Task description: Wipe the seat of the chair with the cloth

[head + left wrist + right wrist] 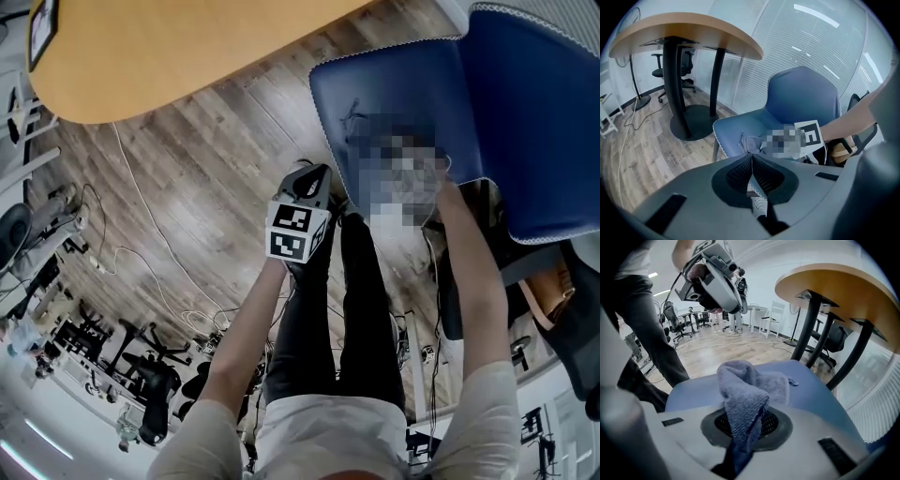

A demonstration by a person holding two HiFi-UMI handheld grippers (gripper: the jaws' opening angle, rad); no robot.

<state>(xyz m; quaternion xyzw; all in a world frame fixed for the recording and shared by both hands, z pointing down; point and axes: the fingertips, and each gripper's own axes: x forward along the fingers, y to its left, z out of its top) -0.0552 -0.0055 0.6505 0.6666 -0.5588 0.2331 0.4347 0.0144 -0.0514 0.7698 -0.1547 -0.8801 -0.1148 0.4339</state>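
Right tongs (745,427) clenched on a bunched blue-grey cloth (750,380), pinched at its near end. Heap running straight ahead of the tips and apparently resting on the blue seat (825,399) of the chair.

Left tongs (752,176) pressed together on nothing, off the seat's near edge and aimed toward the backrest (801,93). Well apart from the cloth, so plainly the right hand's job.

Judging by the lie: bare seat to either side of the heap and beyond it, so room to sweep across or push away. Smooth upholstery with a pale stitched rim, likely easy gliding.

Around: round wooden table (187,47) just beside the chair, plank floor (159,216) with loose cables.
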